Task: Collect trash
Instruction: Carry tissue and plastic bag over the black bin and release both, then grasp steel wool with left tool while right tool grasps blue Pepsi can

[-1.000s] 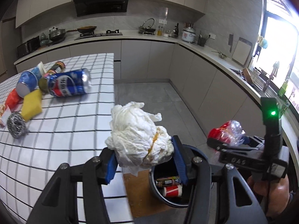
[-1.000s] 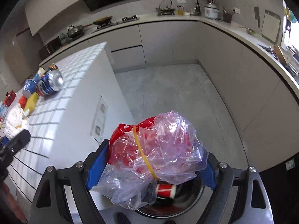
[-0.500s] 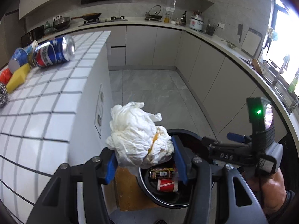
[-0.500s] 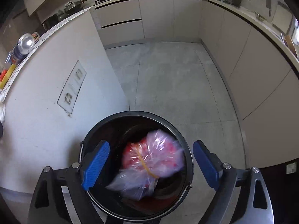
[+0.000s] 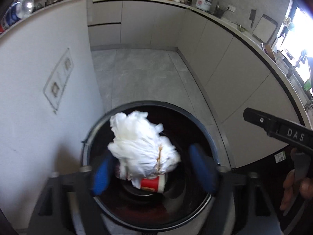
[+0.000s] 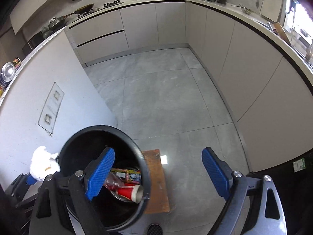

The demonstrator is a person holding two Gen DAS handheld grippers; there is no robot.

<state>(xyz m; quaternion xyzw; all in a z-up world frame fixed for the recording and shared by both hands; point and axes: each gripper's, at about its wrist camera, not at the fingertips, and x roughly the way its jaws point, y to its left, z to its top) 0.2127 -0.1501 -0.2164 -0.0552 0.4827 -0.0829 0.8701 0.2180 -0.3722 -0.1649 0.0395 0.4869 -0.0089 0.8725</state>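
Left wrist view: your left tool (image 5: 154,168) hangs over the bin (image 5: 203,121), jaws just sprung wide, blurred.
White bag: the wad (image 5: 142,148) sits between the blue pads (image 5: 100,176) but looks free of them, over the bin mouth, above a red cup (image 5: 151,184).
Right wrist view: your right tool (image 6: 156,174) is wide and holds nothing; its left pad is over the bin (image 6: 137,150), its right pad over the floor (image 6: 166,98).
Bin contents: red cup (image 6: 127,192), a printed wrapper (image 6: 127,173), clear plastic with red inside.
Handling: the bag seems light, soft and crumpled, with a brown stain; it should squash under the pads and may cling to them. Any bunched fold would do for a hold.
Still to collect: a can (image 5: 18,11) lies on the counter (image 5: 49,5) edge. It is likely light, hard and prone to roll, so pinch it across its round side.
Risk: the wad could catch on the rim.
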